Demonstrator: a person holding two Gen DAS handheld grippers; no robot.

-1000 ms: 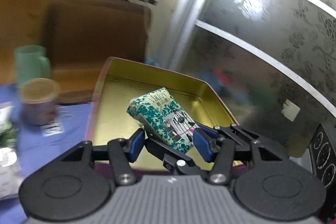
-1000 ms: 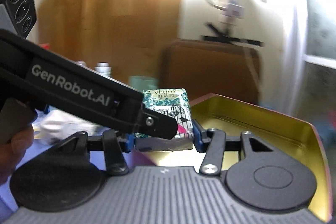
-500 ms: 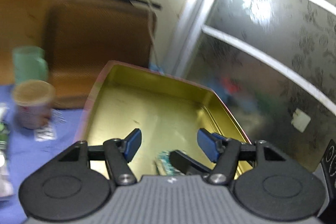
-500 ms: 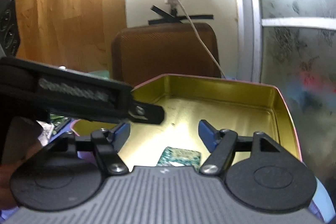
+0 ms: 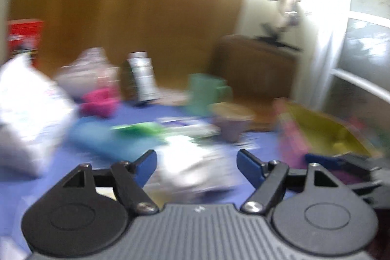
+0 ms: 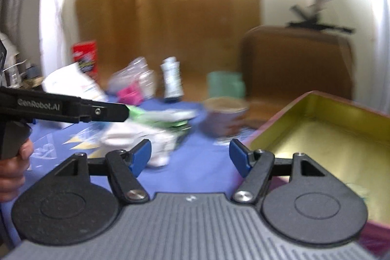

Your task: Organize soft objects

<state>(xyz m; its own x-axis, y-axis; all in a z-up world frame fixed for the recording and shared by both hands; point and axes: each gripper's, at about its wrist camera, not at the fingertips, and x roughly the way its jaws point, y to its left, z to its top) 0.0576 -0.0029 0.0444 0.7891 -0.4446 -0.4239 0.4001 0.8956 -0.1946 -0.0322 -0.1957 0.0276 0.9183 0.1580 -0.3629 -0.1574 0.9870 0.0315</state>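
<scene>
Both views are blurred by motion. My left gripper is open and empty above a white crinkled soft pack on the blue cloth. My right gripper is open and empty, left of the gold tin tray. A white soft pack and a green-and-white pack lie ahead of it. The left gripper's body crosses the right wrist view at the left. The gold tray shows at the right of the left wrist view. The floral tissue pack is hidden.
A paper cup, a green mug, a bottle, a pink item, a red box and a white bag stand on the blue cloth. A brown chair back is behind.
The right gripper let go of the floral tissue pack into the gold tray. Both grippers then swung left, away from the tray, toward the packs on the blue cloth.
</scene>
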